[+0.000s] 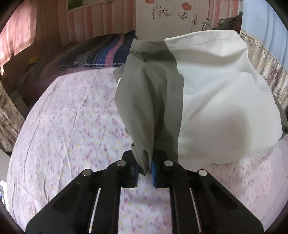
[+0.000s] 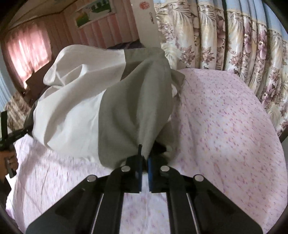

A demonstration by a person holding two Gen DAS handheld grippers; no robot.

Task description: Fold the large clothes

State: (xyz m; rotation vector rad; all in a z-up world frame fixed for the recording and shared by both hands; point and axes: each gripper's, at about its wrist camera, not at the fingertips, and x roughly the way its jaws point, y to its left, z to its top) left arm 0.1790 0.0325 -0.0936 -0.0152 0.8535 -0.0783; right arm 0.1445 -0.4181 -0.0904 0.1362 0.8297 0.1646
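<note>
Bed w/ pink-flecked sheet fills most of both views; nothing here acts as a container, everything lies or hangs over the sheet. On it at the far end, a dark blanket w/ blue and pink stripes.

The garment, white w/ grey panels, is bunched up and lifted betw. my two grippers, its lower white part sagging onto the sheet. In the left view it blocks most of the right half of the room; in the right view it hides the middle of the bed.

Floral curtain hangs just past the bed's far right edge. Pink-striped wall and white cabinet w/ flower decals behind.

My left gripper: blue pads pinched tight on a grey fold. My right gripper: pads clamped on the other grey fold, cloth fanning up from them. My left hand shows at the right view's left edge, wrapped round the gripper handle.
</note>
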